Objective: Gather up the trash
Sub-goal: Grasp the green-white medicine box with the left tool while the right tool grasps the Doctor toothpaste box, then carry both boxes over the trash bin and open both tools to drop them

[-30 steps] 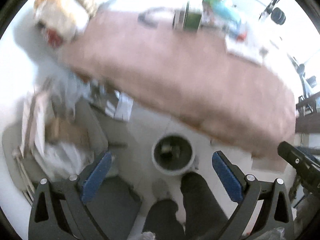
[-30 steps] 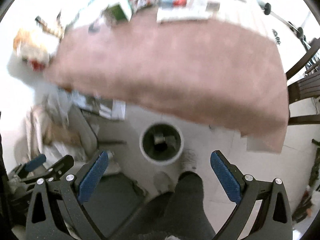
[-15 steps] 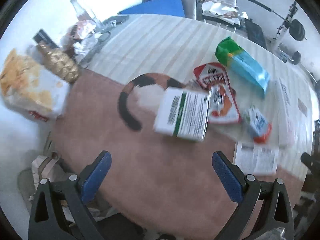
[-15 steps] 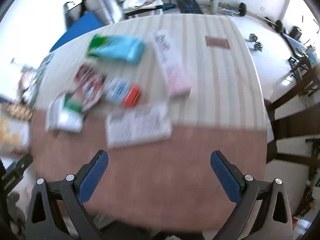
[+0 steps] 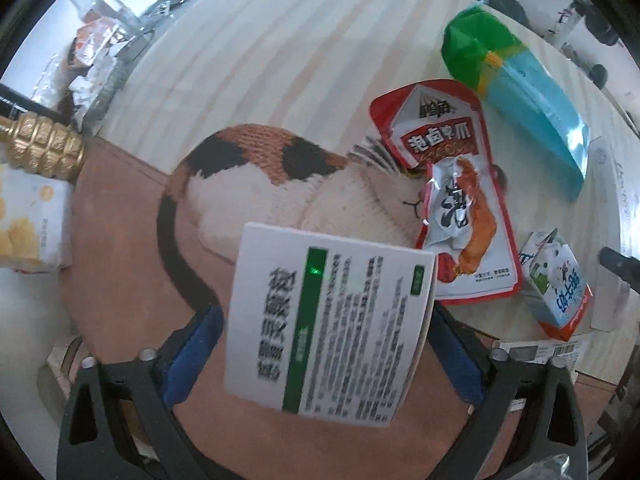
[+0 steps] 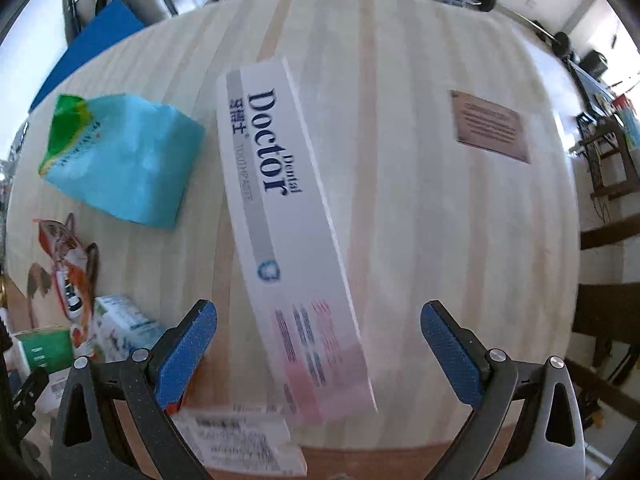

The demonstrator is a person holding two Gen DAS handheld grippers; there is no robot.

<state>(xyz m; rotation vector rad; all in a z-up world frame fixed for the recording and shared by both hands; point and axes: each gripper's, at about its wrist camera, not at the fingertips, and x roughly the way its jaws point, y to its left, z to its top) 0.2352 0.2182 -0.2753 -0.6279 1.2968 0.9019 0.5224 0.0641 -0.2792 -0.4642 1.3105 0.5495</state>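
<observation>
In the left wrist view my left gripper (image 5: pixel 326 344) is open, its blue pads on either side of a white box with a green stripe (image 5: pixel 324 320) lying on the cat-pattern mat (image 5: pixel 248 176). A red snack wrapper (image 5: pixel 452 184), a green-and-blue bag (image 5: pixel 520 92) and a small milk carton (image 5: pixel 556 284) lie to its right. In the right wrist view my right gripper (image 6: pixel 318 344) is open around the near end of a long white toothpaste box (image 6: pixel 288 216). The bag (image 6: pixel 120 160), the carton (image 6: pixel 116 324) and a flat white box (image 6: pixel 240 440) also show there.
A gold bottle (image 5: pixel 40 148), a yellow-white snack box (image 5: pixel 28 224) and crumpled wrappers (image 5: pixel 92 52) sit at the table's left. A brown card (image 6: pixel 492 126) lies far right on the wooden table (image 6: pixel 420 220). Dark chairs (image 6: pixel 608 272) stand right of the table.
Both grippers have swung up from the floor bin to the table and moved in close. The left now straddles the white box, the right the toothpaste box. Both stay open.
</observation>
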